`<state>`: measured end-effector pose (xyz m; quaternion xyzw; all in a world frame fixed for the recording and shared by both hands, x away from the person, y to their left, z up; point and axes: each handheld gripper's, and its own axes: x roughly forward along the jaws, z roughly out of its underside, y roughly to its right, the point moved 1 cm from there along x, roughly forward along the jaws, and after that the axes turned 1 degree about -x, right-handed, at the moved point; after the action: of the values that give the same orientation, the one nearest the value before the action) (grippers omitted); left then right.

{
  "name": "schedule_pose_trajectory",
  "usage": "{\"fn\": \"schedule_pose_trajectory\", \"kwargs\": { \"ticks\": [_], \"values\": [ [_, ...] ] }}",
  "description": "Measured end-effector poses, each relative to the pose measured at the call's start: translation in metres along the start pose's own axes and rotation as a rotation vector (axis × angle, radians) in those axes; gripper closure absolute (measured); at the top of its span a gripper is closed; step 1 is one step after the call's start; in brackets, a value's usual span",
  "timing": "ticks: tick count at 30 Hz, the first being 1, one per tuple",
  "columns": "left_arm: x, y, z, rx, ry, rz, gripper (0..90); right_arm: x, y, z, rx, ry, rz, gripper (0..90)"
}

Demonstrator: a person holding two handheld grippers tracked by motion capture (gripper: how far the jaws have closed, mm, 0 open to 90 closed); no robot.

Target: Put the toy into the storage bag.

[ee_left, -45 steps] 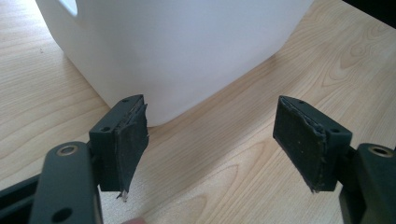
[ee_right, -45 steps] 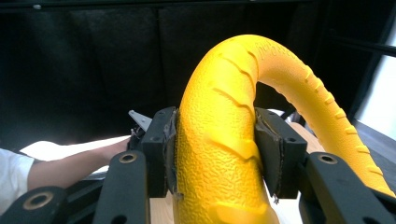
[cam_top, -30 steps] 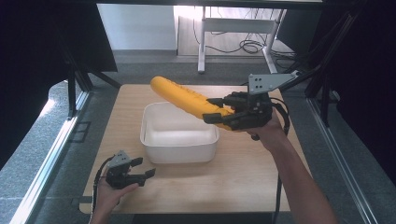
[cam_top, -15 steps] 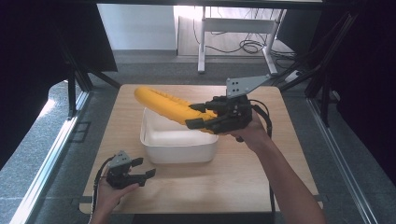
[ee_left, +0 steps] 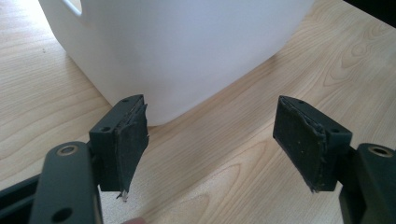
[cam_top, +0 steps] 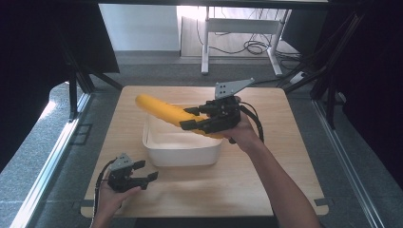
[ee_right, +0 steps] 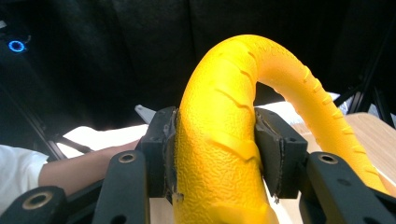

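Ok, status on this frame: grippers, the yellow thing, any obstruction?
Right gripper shut on yellow banana toy, held above white tub. Left gripper open, low on table beside tub. Nothing blocking the tub.

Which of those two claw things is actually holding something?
The right hand-held gripper, shut on the yellow banana above the white tub. The left one is open and holds nothing.

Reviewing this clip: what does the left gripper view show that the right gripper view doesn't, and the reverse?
Left gripper view: the left gripper open and empty, facing the white tub's outer wall, which stands on the wooden table. Right gripper view: the right gripper shut on a textured yellow banana-shaped toy, with a forearm behind. Both share: black gripper pads and some wooden tabletop.
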<state>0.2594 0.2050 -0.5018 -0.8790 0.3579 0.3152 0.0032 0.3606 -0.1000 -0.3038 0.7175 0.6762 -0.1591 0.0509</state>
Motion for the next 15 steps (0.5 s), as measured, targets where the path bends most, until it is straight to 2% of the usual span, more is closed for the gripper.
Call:
{"fn": "schedule_pose_trajectory", "kwargs": {
  "ticks": [6,10,11,13,15],
  "values": [
    [0.000,0.001,0.000,-0.001,-0.001,-0.001,26.4,0.007,0.008,0.005,0.005,-0.007,0.006,51.2],
    [0.001,0.001,0.000,0.004,-0.002,0.000,26.4,0.012,0.015,0.013,-0.014,-0.045,0.080,49.8],
    [0.001,0.002,0.000,0.002,-0.002,0.001,26.4,0.013,0.018,0.015,-0.014,-0.035,0.098,49.5],
    [0.001,0.002,0.000,0.007,-0.004,0.001,26.4,0.011,0.022,0.017,-0.007,-0.014,0.097,49.3],
    [0.002,0.002,0.000,0.007,-0.005,0.002,26.4,0.008,0.024,0.018,-0.009,-0.005,0.120,49.5]
  ]
}}
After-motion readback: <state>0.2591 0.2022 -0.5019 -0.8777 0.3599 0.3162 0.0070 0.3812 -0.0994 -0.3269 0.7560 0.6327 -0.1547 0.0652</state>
